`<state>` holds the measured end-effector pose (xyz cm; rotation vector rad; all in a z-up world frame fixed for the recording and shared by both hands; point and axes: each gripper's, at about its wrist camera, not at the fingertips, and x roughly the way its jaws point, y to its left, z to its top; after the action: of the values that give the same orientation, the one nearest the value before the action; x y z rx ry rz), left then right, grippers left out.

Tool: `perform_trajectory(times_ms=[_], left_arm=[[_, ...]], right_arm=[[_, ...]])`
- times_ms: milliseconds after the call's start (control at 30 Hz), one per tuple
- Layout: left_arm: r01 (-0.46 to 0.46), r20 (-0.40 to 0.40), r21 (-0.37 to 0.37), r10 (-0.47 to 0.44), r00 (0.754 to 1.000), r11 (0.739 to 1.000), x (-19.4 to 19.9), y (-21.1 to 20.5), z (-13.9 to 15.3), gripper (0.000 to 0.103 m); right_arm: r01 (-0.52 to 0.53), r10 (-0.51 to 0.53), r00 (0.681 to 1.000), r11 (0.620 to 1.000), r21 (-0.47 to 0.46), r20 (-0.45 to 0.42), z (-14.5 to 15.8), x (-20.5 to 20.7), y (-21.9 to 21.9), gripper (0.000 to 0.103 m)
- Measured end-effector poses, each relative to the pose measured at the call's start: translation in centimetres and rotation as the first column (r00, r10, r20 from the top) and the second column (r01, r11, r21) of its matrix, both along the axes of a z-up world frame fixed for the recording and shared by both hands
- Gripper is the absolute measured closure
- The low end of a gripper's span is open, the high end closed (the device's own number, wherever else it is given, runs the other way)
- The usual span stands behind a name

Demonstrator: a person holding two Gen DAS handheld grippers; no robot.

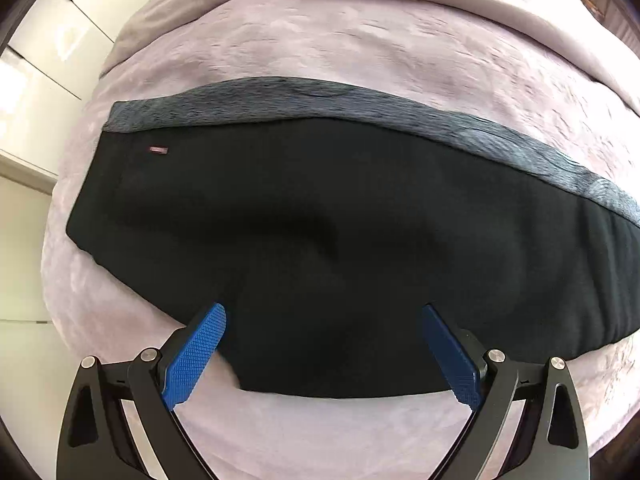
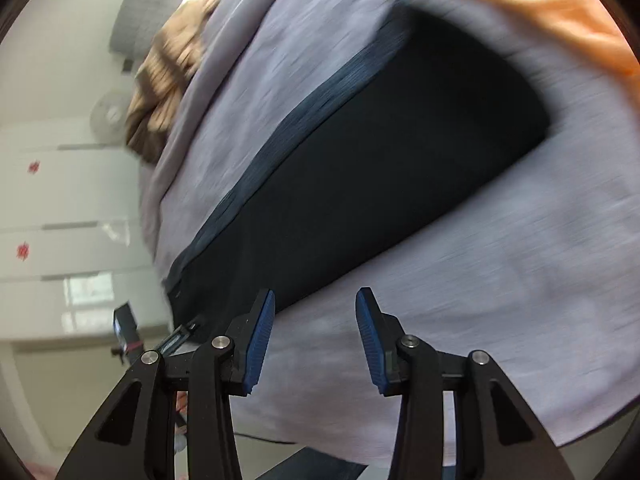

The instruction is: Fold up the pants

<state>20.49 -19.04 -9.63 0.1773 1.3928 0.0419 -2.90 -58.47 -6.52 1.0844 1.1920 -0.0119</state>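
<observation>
Black pants [image 1: 340, 216]: folded lengthwise, cross-folds outstanding; edge between spread left gripper [image 1: 324, 312] fingers. Right gripper [image 2: 315, 300]: spread, empty.

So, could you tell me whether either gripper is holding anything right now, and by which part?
Nothing is held. The left gripper is open above the black fabric pants, and the right gripper is open over the lilac bedcover.

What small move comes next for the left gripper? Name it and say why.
Probably ease the left gripper down and shut it on the near edge of the black pants. Its jaws are open over that edge, holding nothing. The pants lie flat on the lilac blanket, and the right gripper is open too.
</observation>
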Motion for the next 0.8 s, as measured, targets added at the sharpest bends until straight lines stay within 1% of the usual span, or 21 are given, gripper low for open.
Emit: perform_trajectory(times_ms=[100, 200, 233, 300, 333, 400, 433, 500, 533, 633, 733, 767, 800], left_arm=[[0.031, 0.005, -0.004, -0.031, 1.000, 1.000, 0.3, 2.7, 0.5, 0.004], [0.082, -0.011, -0.045, -0.083, 0.997, 0.996, 0.7, 5.5, 0.9, 0.004], [0.106, -0.025, -0.080, -0.108, 0.994, 0.991, 0.4, 6.6, 1.2, 0.004], [0.122, -0.060, -0.143, -0.132, 0.989, 0.982, -0.5, 7.5, 1.3, 0.004], [0.116, -0.100, -0.198, -0.138, 0.985, 0.973, -0.9, 8.5, 1.0, 0.004], [0.071, -0.157, -0.261, -0.115, 0.981, 0.963, -1.8, 9.5, 0.2, 0.004], [0.023, -0.186, -0.296, -0.081, 0.979, 0.955, -2.0, 10.5, -0.5, 0.004], [-0.054, -0.216, -0.336, -0.021, 0.976, 0.940, -2.2, 12.0, -1.5, 0.004], [-0.103, -0.234, -0.366, 0.015, 0.972, 0.925, -2.2, 12.8, -2.1, 0.004], [-0.227, -0.279, -0.457, 0.103, 0.955, 0.860, -1.8, 14.7, -3.4, 0.004], [-0.265, -0.284, -0.501, 0.132, 0.950, 0.824, -1.5, 15.0, -3.7, 0.005], [-0.264, -0.283, -0.513, 0.130, 0.950, 0.817, -1.5, 14.9, -3.8, 0.008], [-0.254, -0.278, -0.519, 0.120, 0.953, 0.817, -1.5, 14.7, -3.9, 0.015]], right_arm=[[-0.061, 0.061, 0.998, 0.997, 0.045, 0.015, -0.6, 1.7, 5.1, 0.057], [-0.094, 0.094, 0.996, 0.988, 0.120, 0.010, -2.2, 3.3, 11.4, 0.057], [-0.088, 0.088, 0.996, 0.984, 0.153, 0.006, -2.8, 3.6, 13.1, 0.057], [-0.069, 0.072, 0.997, 0.976, 0.205, -0.008, -4.2, 4.0, 16.2, 0.057], [-0.061, 0.066, 0.998, 0.974, 0.219, -0.014, -4.6, 4.2, 17.2, 0.057], [-0.029, 0.039, 0.999, 0.966, 0.256, -0.034, -5.9, 4.4, 19.7, 0.057], [-0.018, 0.030, 0.999, 0.963, 0.267, -0.038, -6.3, 4.4, 20.2, 0.057], [0.001, 0.014, 0.999, 0.959, 0.284, -0.051, -7.4, 4.8, 21.3, 0.057], [0.003, 0.012, 0.999, 0.958, 0.288, -0.052, -7.7, 5.3, 21.5, 0.057], [0.022, -0.006, 0.999, 0.954, 0.299, -0.052, -8.5, 6.0, 21.7, 0.057], [0.050, -0.033, 0.998, 0.943, 0.330, -0.059, -9.5, 6.6, 21.6, 0.057], [0.061, -0.043, 0.997, 0.938, 0.341, -0.060, -9.8, 6.7, 21.6, 0.057], [0.068, -0.049, 0.997, 0.937, 0.344, -0.063, -9.9, 6.8, 21.6, 0.057]])
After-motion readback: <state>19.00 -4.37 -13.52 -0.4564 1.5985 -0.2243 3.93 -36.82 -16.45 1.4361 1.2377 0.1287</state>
